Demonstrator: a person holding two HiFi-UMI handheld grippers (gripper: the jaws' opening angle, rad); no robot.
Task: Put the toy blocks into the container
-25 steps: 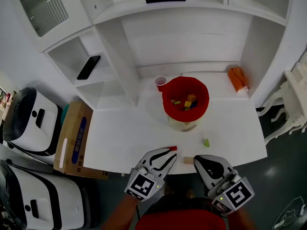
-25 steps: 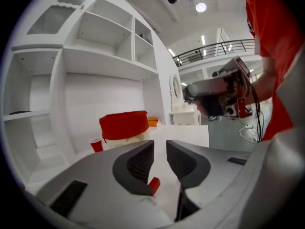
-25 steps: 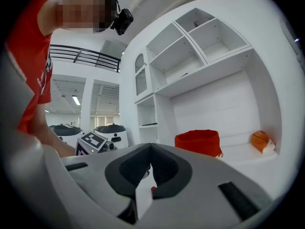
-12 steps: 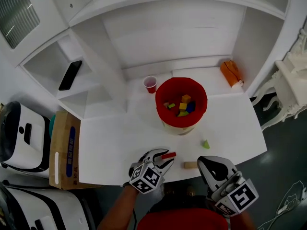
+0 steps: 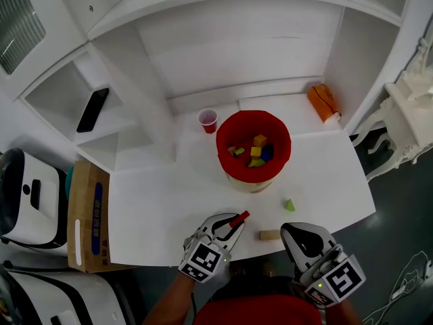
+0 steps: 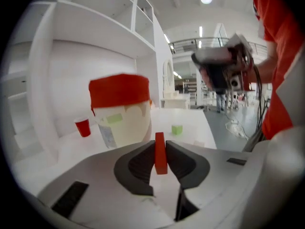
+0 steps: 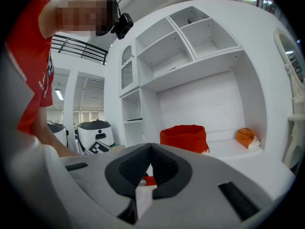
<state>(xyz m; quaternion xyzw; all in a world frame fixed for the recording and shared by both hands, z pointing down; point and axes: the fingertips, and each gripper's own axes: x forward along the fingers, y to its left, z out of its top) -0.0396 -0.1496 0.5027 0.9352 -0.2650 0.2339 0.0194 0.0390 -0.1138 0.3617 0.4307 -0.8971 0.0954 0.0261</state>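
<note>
The left gripper [image 5: 232, 225] has just closed its jaws onto a thin red block [image 5: 239, 217], whose long axis stands up between the pads. The red container [image 5: 252, 173] lies ahead, slightly rightward. The right gripper [image 5: 289, 231] is closed and empty.

table [image 5: 169, 202] | container [image 5: 254, 147] | red cup [image 5: 207, 120] | green block [image 5: 289, 205] | wooden block [image 5: 269, 235]
</note>
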